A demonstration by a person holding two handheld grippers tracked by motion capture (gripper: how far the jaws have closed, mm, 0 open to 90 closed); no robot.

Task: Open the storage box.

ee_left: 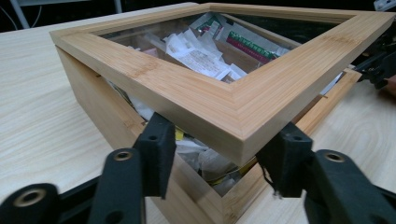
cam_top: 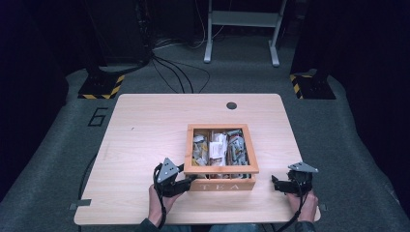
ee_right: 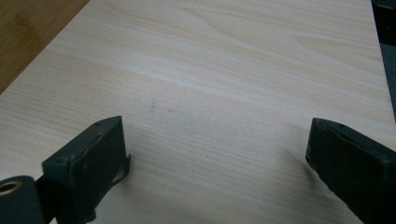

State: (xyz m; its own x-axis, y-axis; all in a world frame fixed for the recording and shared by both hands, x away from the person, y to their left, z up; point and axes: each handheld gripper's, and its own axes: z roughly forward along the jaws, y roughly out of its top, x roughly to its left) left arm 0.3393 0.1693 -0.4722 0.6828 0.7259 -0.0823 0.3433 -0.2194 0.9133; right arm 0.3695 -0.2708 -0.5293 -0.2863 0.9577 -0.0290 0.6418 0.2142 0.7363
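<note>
A wooden tea box (cam_top: 221, 157) sits on the light wood counter (cam_top: 145, 130), toward the person's edge and a little right of the middle, squared to the counter's sides. It is close to square in plan, so no long axis stands out; its front wall faces the person and carries the word "TEA" in pale capitals. The lid (ee_left: 219, 100) is a wooden frame around a clear pane, and through it a jumble of paper tea packets (ee_left: 201, 58) shows in white, green and red; their printing is too small to read. In the left gripper view the lid stands lifted off the box at the near corner, with a gap under it through which more packets show. The left gripper (cam_top: 186, 182) lies at the box's front left corner, its jaws spread wide to either side of that corner of the lid, one just under the lid's edge against the box's side, the other beside the neighbouring edge; whether either actually presses on the wood I cannot tell. The right gripper (cam_top: 276, 184) rests near the counter's front right corner, apart from the box, its jaws spread wide over bare wood with nothing between them. A hand (cam_top: 158, 205) holds each gripper from the near edge. A dark round hole (cam_top: 231, 105) sits near the counter's far edge, and a "6" (cam_top: 98, 117) is marked on the grey floor to the left of the counter.
</note>
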